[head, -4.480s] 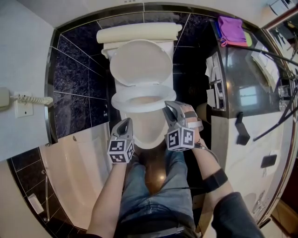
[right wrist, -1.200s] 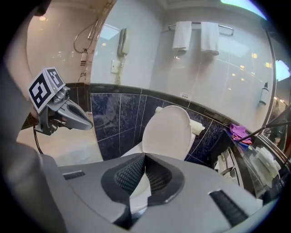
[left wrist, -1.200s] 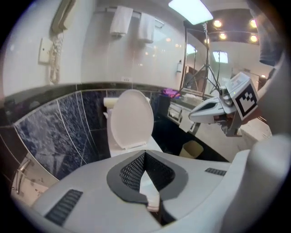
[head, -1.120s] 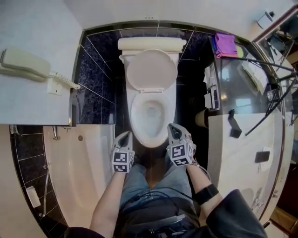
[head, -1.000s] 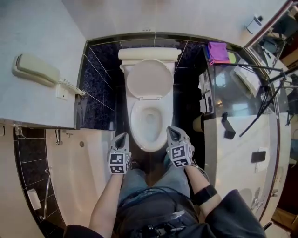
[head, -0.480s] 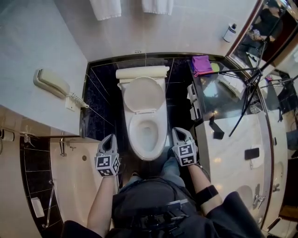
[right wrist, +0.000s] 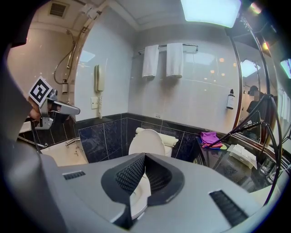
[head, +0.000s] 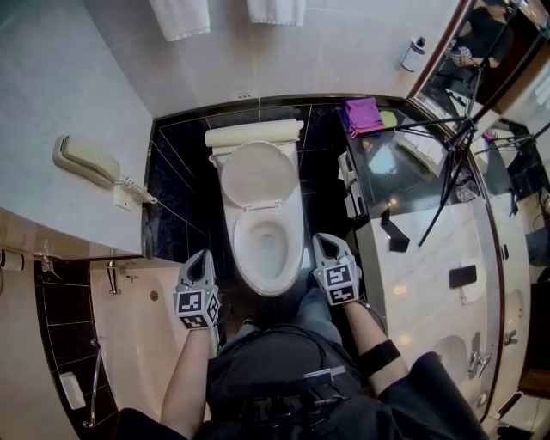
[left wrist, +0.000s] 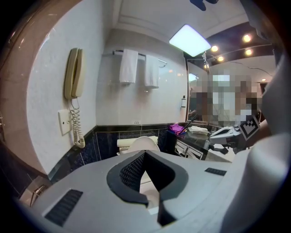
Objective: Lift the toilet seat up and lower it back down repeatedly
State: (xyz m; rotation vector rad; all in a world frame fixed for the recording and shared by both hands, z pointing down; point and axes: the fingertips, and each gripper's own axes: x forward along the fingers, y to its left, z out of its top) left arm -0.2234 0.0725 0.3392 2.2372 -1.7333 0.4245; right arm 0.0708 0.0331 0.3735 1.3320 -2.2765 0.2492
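Observation:
The white toilet stands between a bathtub and a vanity. Its lid is upright against the tank. The seat ring seems to lie flat on the bowl. My left gripper hovers left of the bowl's front, above the tub's edge, shut and empty. Right of the bowl's front, my right gripper is also shut and empty. Neither touches the toilet. In the left gripper view the closed jaws point at the lid. In the right gripper view the jaws point at the lid.
A cream bathtub lies to the left, below a wall phone. At the right stands a glossy vanity counter with a purple cloth and a tripod. Two towels hang on the back wall.
The seat, half raised at first, now lies down. Over the last second both grippers rose and drew back from the bowl, and the left one shifted left over the tub.

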